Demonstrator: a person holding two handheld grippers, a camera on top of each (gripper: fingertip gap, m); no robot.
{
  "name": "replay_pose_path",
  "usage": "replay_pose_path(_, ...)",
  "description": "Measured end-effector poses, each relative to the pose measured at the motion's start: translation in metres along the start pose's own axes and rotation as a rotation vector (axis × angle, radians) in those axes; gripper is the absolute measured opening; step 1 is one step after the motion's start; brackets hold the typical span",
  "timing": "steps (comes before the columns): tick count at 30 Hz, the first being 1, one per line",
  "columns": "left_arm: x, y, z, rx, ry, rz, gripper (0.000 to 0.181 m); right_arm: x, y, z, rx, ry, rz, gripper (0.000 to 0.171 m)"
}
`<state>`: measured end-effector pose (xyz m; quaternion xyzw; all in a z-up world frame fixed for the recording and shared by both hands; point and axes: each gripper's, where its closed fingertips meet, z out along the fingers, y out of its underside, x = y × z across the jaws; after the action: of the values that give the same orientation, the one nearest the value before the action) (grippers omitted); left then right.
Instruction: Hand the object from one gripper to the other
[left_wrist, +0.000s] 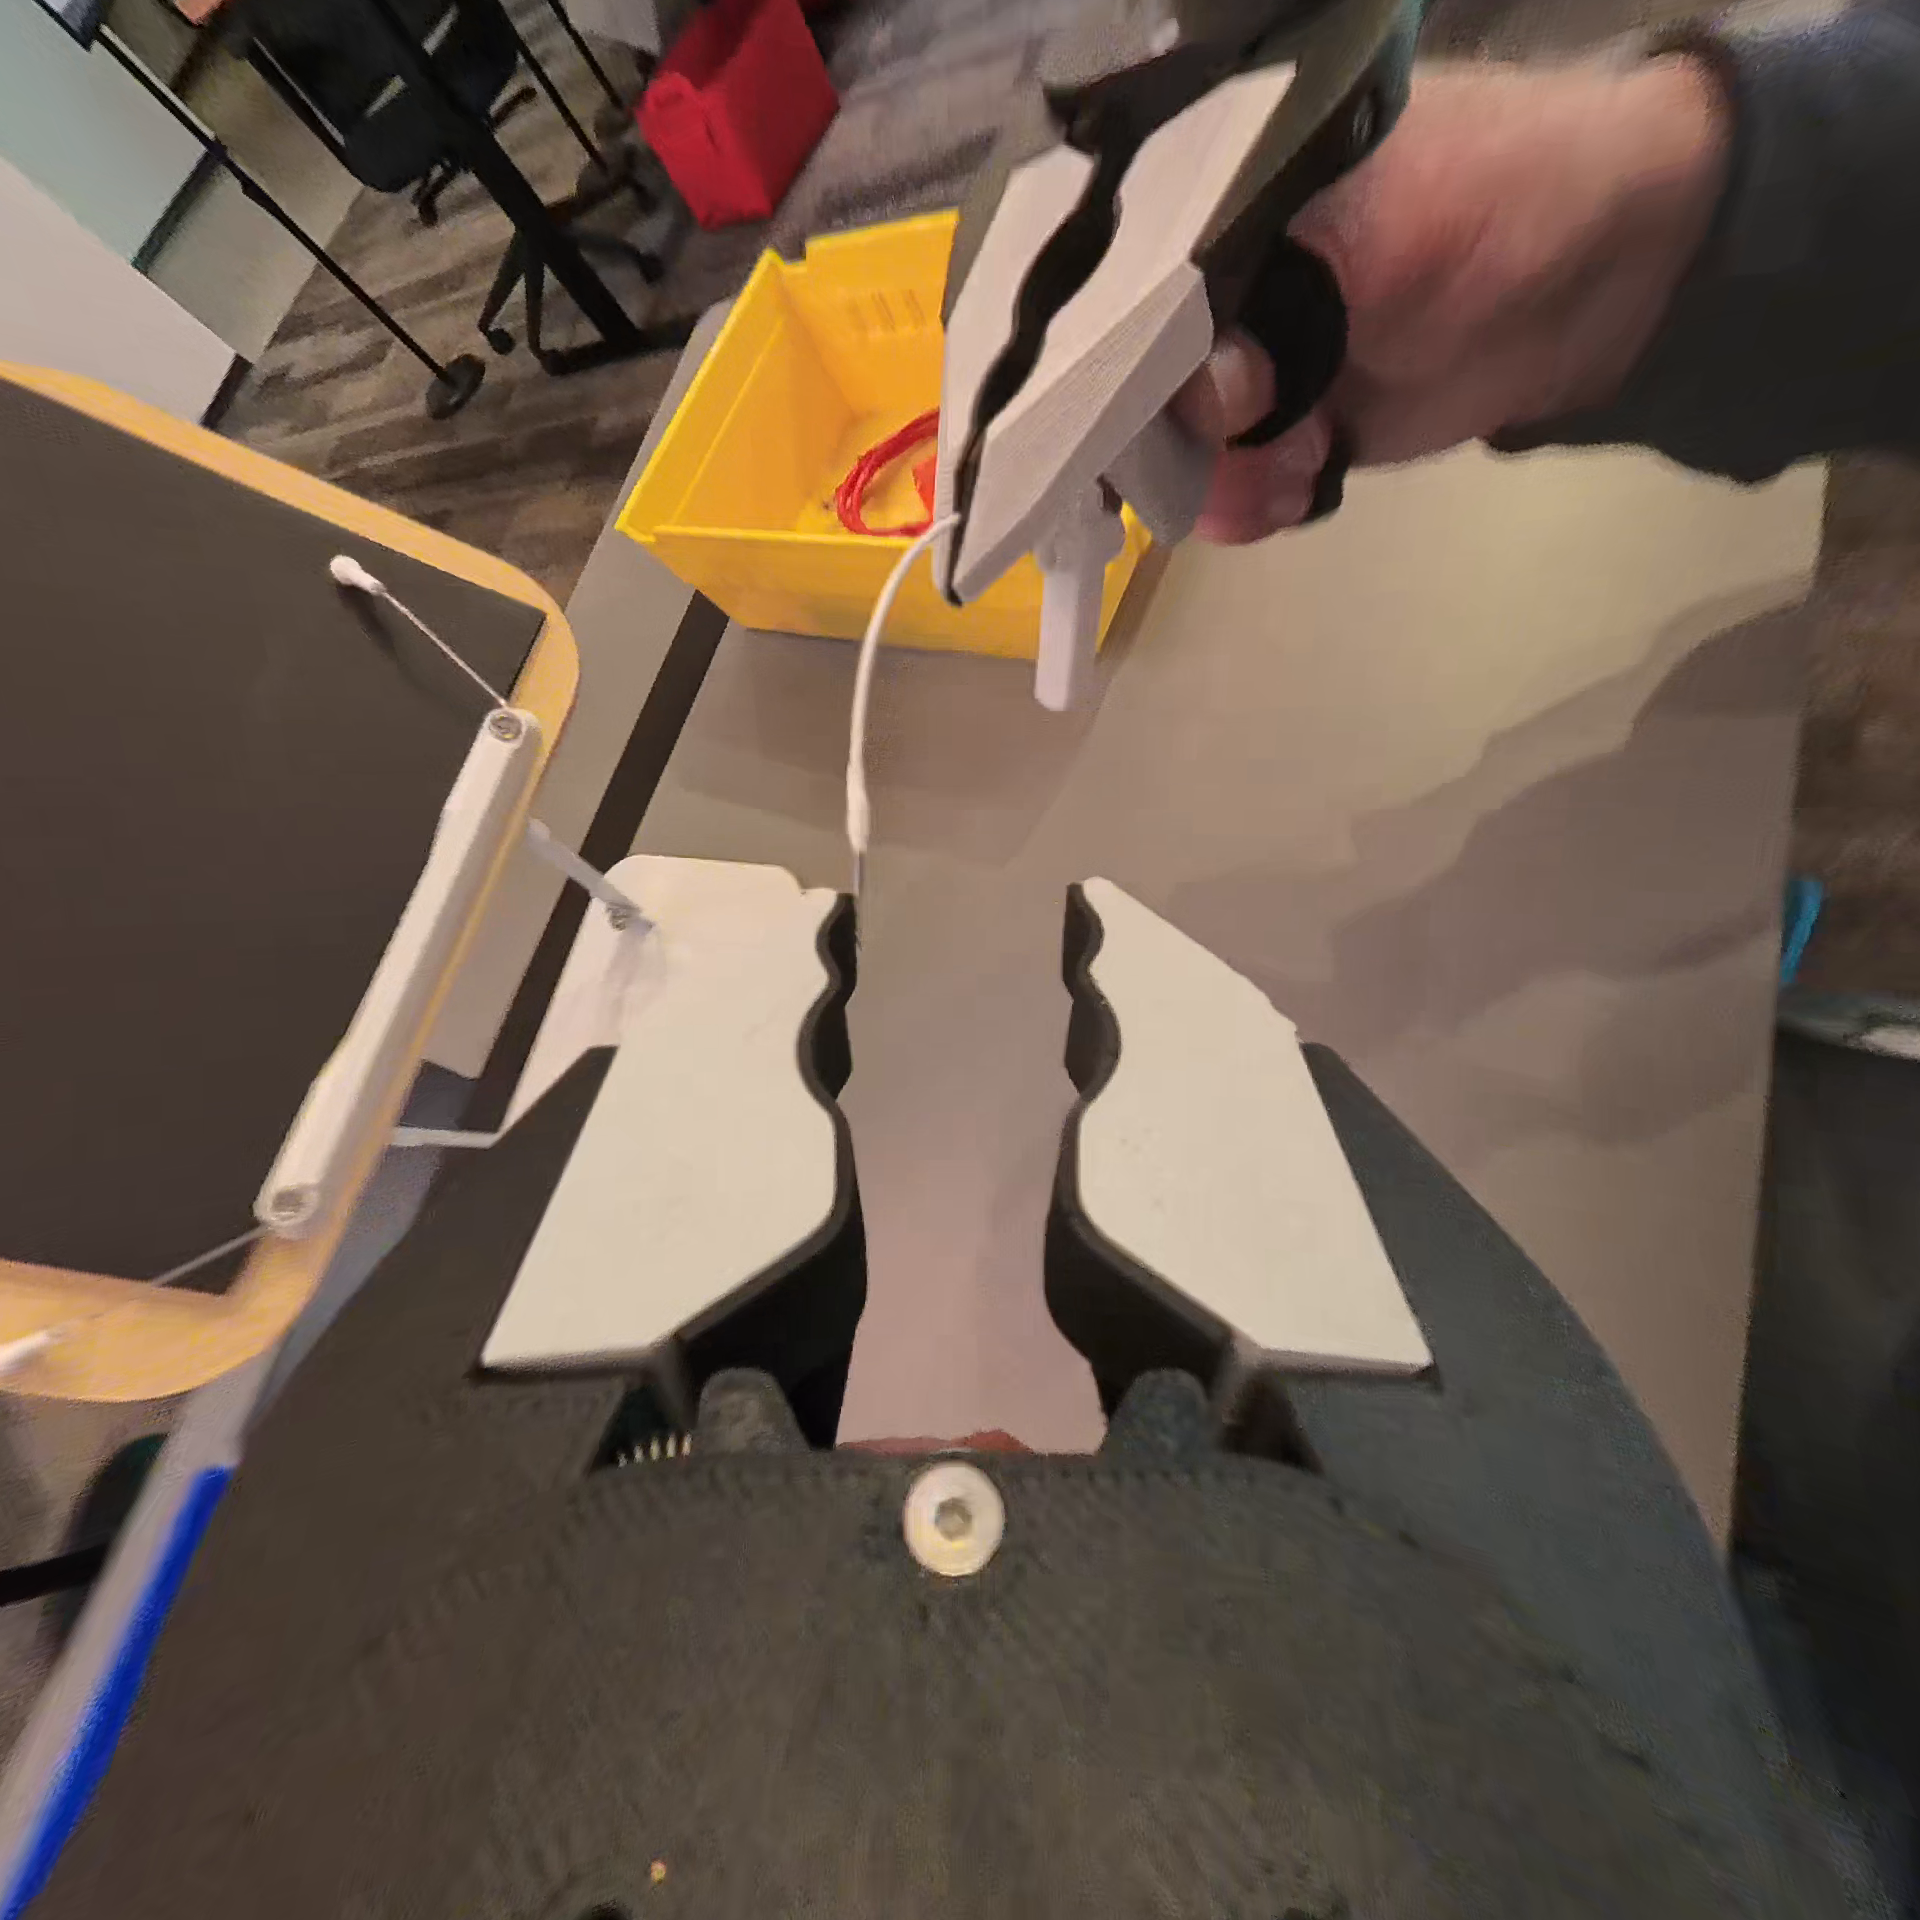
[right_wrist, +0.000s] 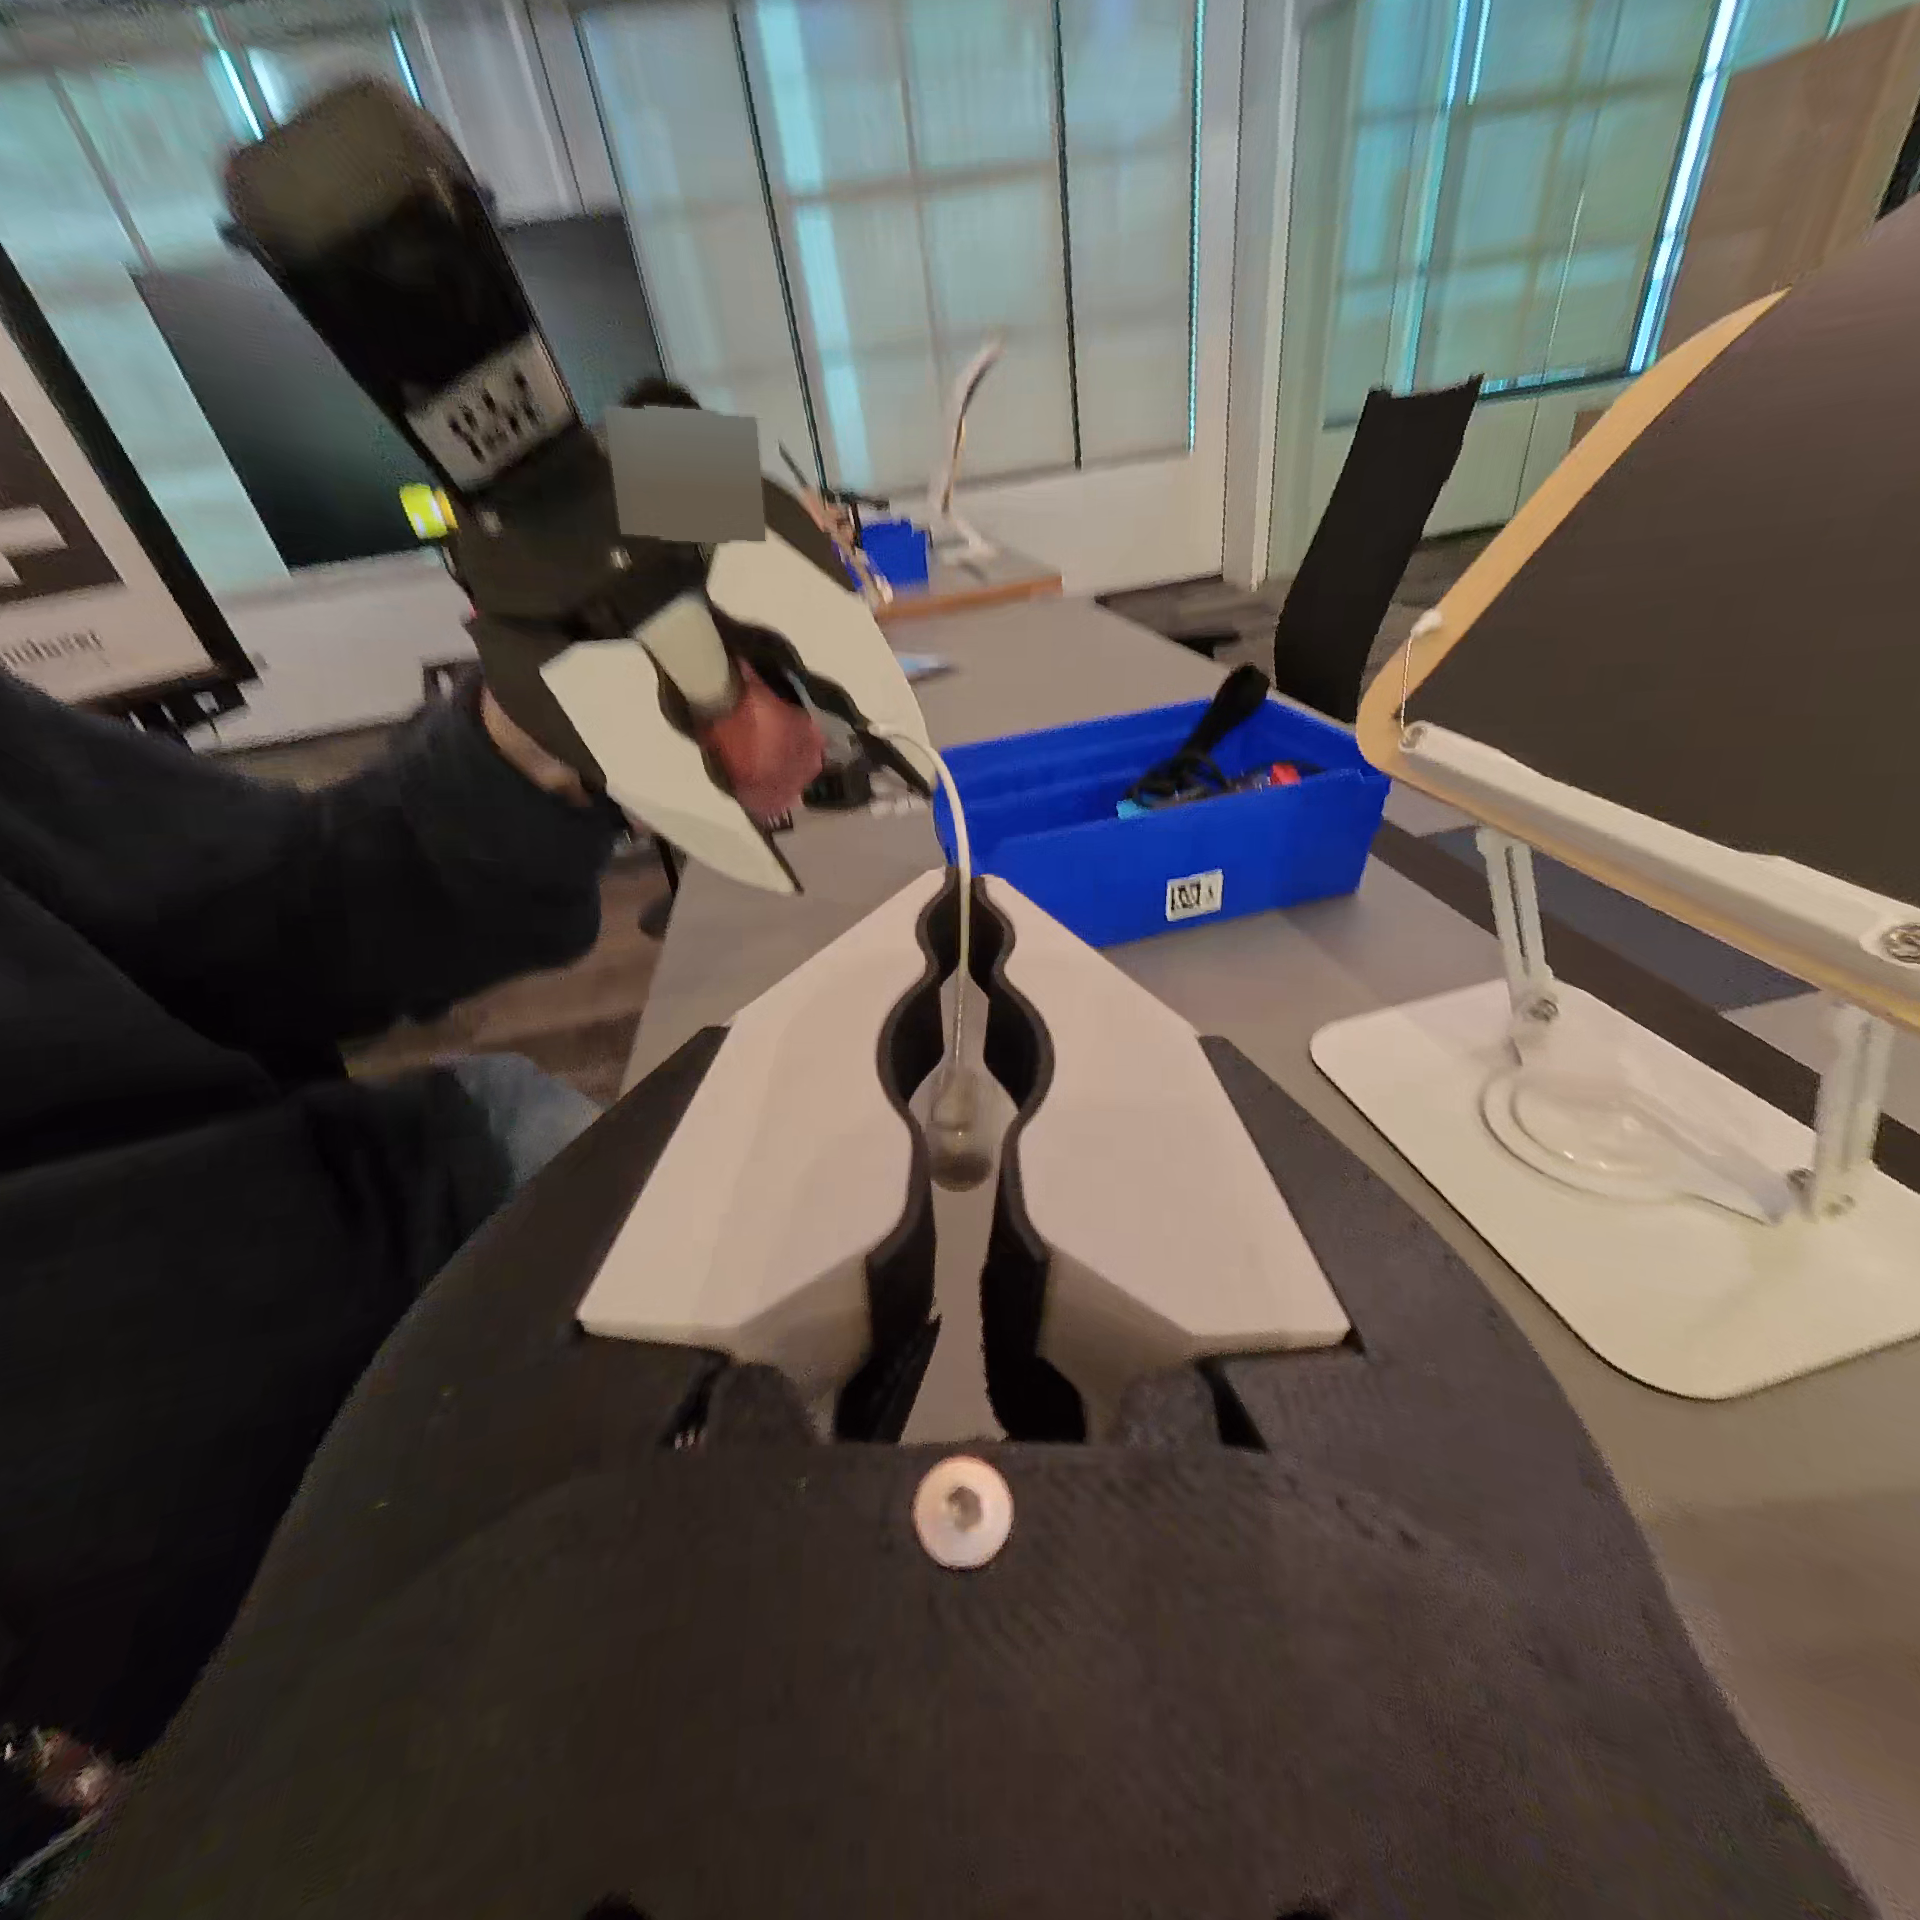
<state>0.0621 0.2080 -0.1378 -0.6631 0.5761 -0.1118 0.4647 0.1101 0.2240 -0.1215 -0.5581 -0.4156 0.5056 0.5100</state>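
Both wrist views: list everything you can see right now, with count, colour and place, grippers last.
White cable: one, pinched at the right gripper's tips, hanging down to the left gripper's fingertips.
Yellow bin: one, on the grey table, behind the right gripper in the left wrist view.
Red wire coil: one, inside the yellow bin.
Blue bin: one, on the table beyond the right gripper's tips, dark items inside.
Stand: one, white base, carrying a tilted black board with a tan edge.
Grey table: one, under everything.
Red bag: one, on the floor in the background.
Left gripper: white fingers, open.
Right gripper: white fingers, shut on the cable.
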Motion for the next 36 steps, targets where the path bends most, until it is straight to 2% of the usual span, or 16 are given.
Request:
replay_pose_path(5,-0.003,-0.003,0.004,0.221,-0.015,-0.214,0.05,-0.008,-0.011,-0.002,0.16,-0.036,0.039,0.0)
replay_pose_path(7,0.005,-0.005,0.009,0.296,0.088,-0.331,0.05,-0.012,-0.017,-0.003,0.222,-0.062,0.052,0.0)
replay_pose_path(10,0.016,-0.001,0.03,0.314,0.187,-0.378,0.057,-0.019,-0.022,-0.001,0.294,-0.119,0.1,0.0)
replay_pose_path(15,0.034,-0.026,0.049,0.505,0.373,-0.494,0.057,-0.029,-0.022,0.002,0.353,-0.186,0.144,0.0)
replay_pose_path(17,0.035,-0.03,0.053,0.542,0.411,-0.523,0.05,-0.03,-0.021,0.002,0.363,-0.196,0.159,0.0)
replay_pose_path(19,0.036,-0.034,0.052,0.591,0.455,-0.543,0.034,-0.03,-0.019,0.001,0.37,-0.201,0.17,0.0)
replay_pose_path(21,0.04,-0.035,0.053,0.6,0.512,-0.56,0.02,-0.03,-0.018,0.0,0.38,-0.204,0.178,0.0)
replay_pose_path(25,0.046,-0.035,0.054,0.605,0.539,-0.542,0.013,-0.027,-0.015,-0.004,0.393,-0.198,0.183,0.0)
replay_pose_path(32,0.047,-0.03,0.052,0.511,0.514,-0.448,0.012,-0.028,-0.01,-0.006,0.324,-0.165,0.126,0.0)
replay_pose_path(33,0.045,-0.029,0.051,0.494,0.503,-0.433,0.012,-0.028,-0.01,-0.005,0.308,-0.161,0.119,0.002)
replay_pose_path(36,0.038,-0.023,0.048,0.431,0.468,-0.395,0.012,-0.025,-0.005,-0.004,0.23,-0.115,0.079,0.024)
